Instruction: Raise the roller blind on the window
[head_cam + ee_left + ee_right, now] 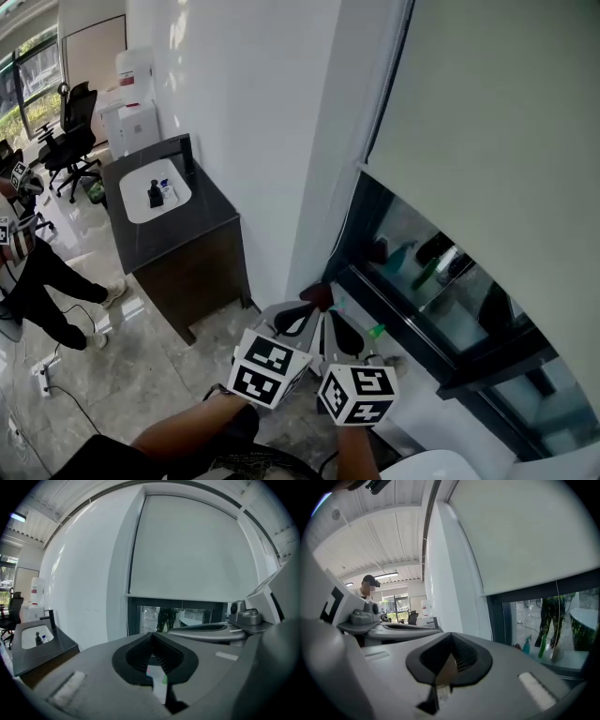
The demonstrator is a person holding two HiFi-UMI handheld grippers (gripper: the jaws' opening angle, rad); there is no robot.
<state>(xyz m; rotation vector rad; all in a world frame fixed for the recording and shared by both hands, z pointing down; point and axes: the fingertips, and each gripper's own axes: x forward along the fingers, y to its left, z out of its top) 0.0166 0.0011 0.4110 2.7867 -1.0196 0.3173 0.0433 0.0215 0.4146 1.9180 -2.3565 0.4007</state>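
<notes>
The pale roller blind (487,141) hangs most of the way down the window, and its bottom bar (187,597) leaves a dark strip of glass below. A thin bead chain (375,122) runs down the blind's left edge beside the white wall. A short pull string (557,606) hangs from the bottom bar. My left gripper (302,317) and right gripper (342,330) are side by side low in the head view, below the window's lower left corner and apart from the blind and chain. Both are shut with nothing between the jaws. The left gripper view shows the right gripper (211,630) alongside.
A dark cabinet (178,253) with a white sink (155,192) stands against the wall to my left. Spray bottles (427,267) sit behind the glass. A person (28,272) stands at the far left near office chairs (70,141). A cable (56,384) lies on the floor.
</notes>
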